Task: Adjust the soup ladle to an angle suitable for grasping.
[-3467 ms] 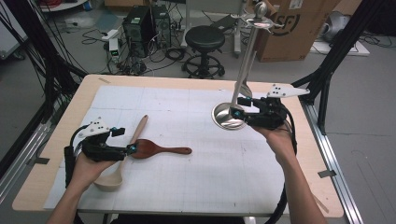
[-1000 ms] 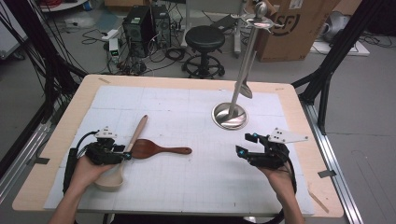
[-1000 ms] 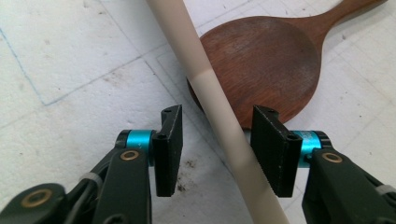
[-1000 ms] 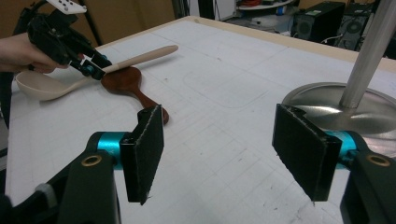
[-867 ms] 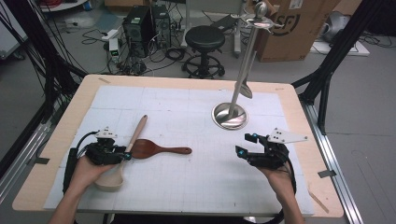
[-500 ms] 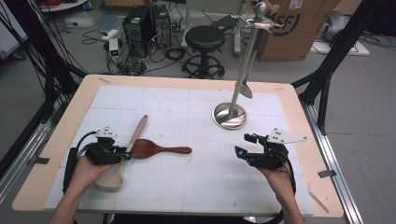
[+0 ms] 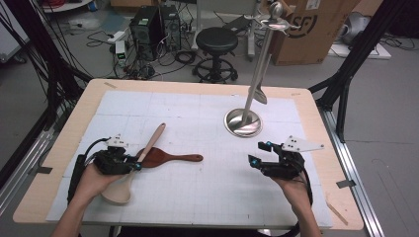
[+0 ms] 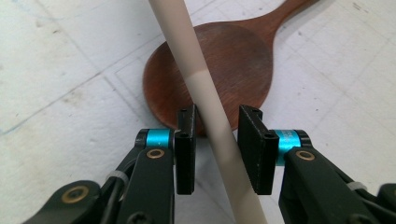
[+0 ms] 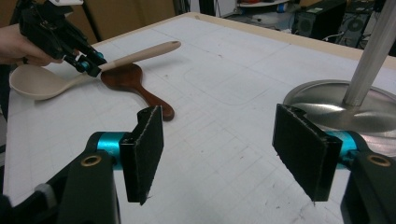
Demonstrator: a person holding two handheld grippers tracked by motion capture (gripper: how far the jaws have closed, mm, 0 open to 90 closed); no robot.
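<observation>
Two spoons, one stand, two grippers; entries by view.

High view, pale spoon [image 7: 129,170]: light wood, round bowl near the table's front left edge, long round handle slanting up and away; its shaft crosses the dark spoon.
High view, left gripper [image 7: 114,161]: set over the pale handle just above the bowl.
High view, dark spoon [image 7: 165,157]: reddish-brown wood, flat oval bowl, short handle pointing right, lying on the white gridded mat [image 7: 207,197].
High view, stand [image 7: 249,106]: polished metal, round dished base, slim upright post with hooks on top; well apart from both spoons.
High view, right gripper [image 7: 262,157]: hovering near the table's right front, empty.

Left gripper view, grip: jaws have just been closing, pale handle [image 8: 205,112] running between them; the left pad appears to meet it, a sliver of gap shows at the right pad, so I cannot tell that it is clamped.
Left gripper view, risk: smooth round shaft may roll or slip out of flat pads; lying askew between them, it may pivot, bowl-heavy, on lifting.
Left gripper view, second risk: dark bowl [image 8: 233,60] sits directly under the shaft and could be nudged or dragged.

Right gripper view, fingers [image 9: 147,149]: black textured pads standing wide apart, nothing between them.
Right gripper view, stand base [image 9: 336,109]: mirror-bright, close to the right pad; a careless swing could knock it.
</observation>
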